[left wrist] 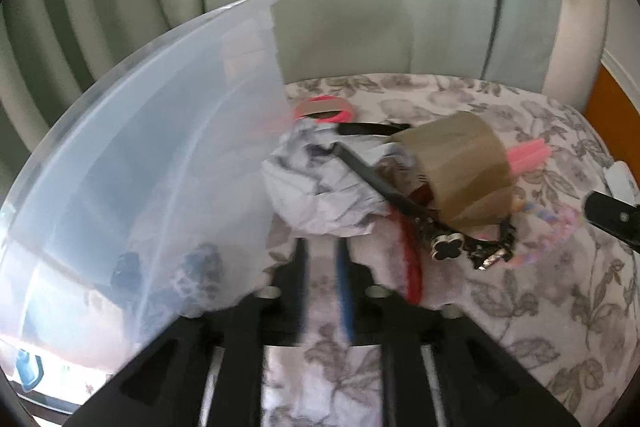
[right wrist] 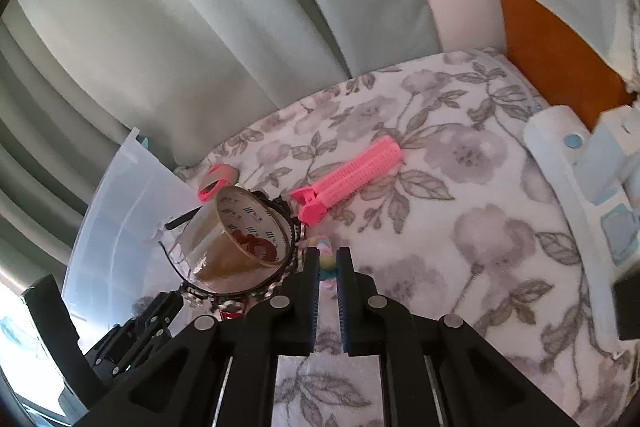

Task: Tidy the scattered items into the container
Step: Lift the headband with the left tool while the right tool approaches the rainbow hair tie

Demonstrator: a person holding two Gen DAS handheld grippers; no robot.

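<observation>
Right gripper [right wrist: 328, 269] is pinched on the pastel bracelet [right wrist: 326, 255] near the tape roll [right wrist: 240, 239]; it could slip bc thin. Left gripper [left wrist: 322, 259] narrow, empty, right of the container [left wrist: 160, 131] on the bed.

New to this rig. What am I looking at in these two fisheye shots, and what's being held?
There is no robot: a person holds a two-finger gripper in each hand, and each gripper carries a forward-looking fisheye camera. One picture looks along the left gripper, the other along the right gripper. On the floral cloth lie a brown tape roll, crumpled paper, a black headband and a pink hair clip. The clear plastic container is at the left. The right gripper is shut, apparently on a pastel braided band. Whether the left one holds anything is unclear.
</observation>
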